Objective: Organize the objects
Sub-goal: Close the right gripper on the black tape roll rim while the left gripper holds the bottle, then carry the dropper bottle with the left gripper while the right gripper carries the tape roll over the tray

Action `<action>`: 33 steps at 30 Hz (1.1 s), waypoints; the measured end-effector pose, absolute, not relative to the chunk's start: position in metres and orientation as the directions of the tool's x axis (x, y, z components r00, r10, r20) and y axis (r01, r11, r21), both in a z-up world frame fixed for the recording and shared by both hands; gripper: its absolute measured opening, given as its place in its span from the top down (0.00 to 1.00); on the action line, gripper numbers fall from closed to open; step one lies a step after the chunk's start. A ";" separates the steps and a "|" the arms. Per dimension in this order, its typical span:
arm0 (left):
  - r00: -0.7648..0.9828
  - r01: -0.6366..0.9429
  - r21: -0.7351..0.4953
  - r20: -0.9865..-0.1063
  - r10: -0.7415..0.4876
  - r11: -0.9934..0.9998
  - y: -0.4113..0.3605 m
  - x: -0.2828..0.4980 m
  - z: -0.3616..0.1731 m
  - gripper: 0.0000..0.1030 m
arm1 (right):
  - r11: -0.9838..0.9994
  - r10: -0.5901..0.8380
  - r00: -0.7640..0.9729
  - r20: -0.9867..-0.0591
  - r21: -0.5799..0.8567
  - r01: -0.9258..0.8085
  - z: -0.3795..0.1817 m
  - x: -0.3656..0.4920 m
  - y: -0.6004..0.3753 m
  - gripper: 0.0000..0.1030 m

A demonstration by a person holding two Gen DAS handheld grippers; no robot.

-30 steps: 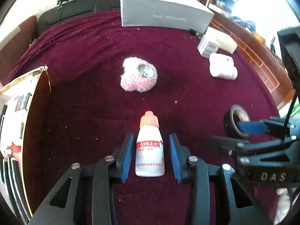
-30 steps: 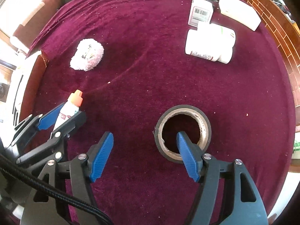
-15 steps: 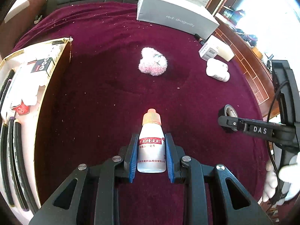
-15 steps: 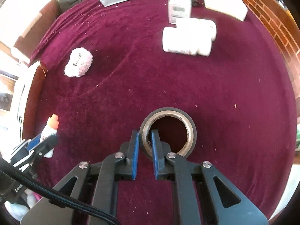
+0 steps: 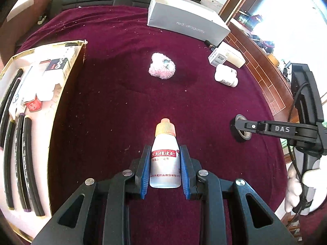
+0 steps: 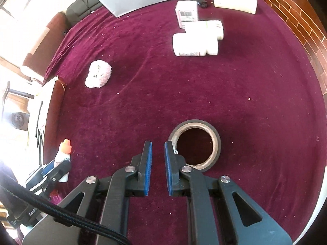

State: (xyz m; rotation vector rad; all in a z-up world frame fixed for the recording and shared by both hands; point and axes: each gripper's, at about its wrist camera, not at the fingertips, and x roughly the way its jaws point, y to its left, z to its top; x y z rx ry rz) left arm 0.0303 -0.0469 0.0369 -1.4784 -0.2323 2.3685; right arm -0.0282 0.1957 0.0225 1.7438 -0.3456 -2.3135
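Gripping the small dropper bottle (image 5: 165, 163) across its flat-sided body, your left claw (image 5: 164, 170) has its blue pads pressed against both flanks, just below the shoulder and well under the orange cap (image 5: 165, 127). You should expect this bottle to be light and made of thin, slightly yielding plastic, so a moderate squeeze ought to do; the glossy label with red band and dark print may be a little slippery, and taking hold at mid-body, as you have, looks safer than pinching the tapered cap. It is white, upright in your view, and seems lifted clear of the maroon cloth (image 5: 126, 94) on the counter, though you cannot be sure of the gap from here. Your right claw (image 6: 157, 169) is nearly closed with only a narrow slot between the pads and nothing visibly held; its right finger sits at the near left rim of the black tape roll (image 6: 195, 144), which lies flat on the cloth. That roll should be stiff and easy to pinch through its wall, one pad inside the pale cardboard core and one outside. Beyond lie a pink fluffy pouch (image 5: 161, 68), two white pill bottles (image 6: 196, 38) on their sides, and a grey shoebox (image 5: 188, 26); the open tray (image 5: 67, 65) at your left looks a likely destination.
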 end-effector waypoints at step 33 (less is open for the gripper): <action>-0.433 -0.163 -0.341 -0.819 0.378 -0.926 -0.079 0.068 0.050 0.78 | -0.974 -0.196 -0.318 -0.927 0.147 0.172 0.037 0.002 0.165 0.93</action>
